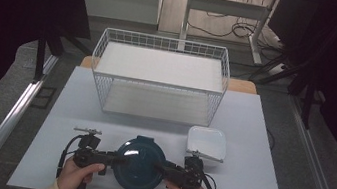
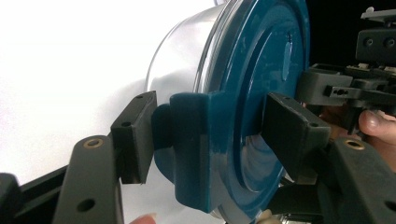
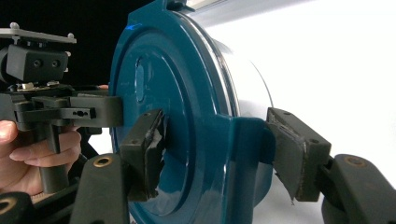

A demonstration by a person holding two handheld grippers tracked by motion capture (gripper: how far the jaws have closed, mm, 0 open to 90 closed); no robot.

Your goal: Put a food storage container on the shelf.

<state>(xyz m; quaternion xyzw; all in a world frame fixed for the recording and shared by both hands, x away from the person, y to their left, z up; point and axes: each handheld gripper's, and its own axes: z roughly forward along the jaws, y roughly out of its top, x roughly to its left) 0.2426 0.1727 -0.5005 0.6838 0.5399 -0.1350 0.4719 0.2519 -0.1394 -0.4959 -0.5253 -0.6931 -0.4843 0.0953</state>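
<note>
Round clear container (image 1: pixel 138 165), blue clip-on lid shut — upright, table's near edge

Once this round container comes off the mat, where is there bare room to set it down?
Bare mat lies left of the wire basket, and more at the right edge beyond the square white container. It is crowded at the near middle: the round container, left gripper and right gripper.

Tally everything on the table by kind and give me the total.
Round container with blue clip lid: 1
Square white container: 1
White wire basket: 1
Hand-held tools: 2, left tool and right tool
Total: 5
</note>
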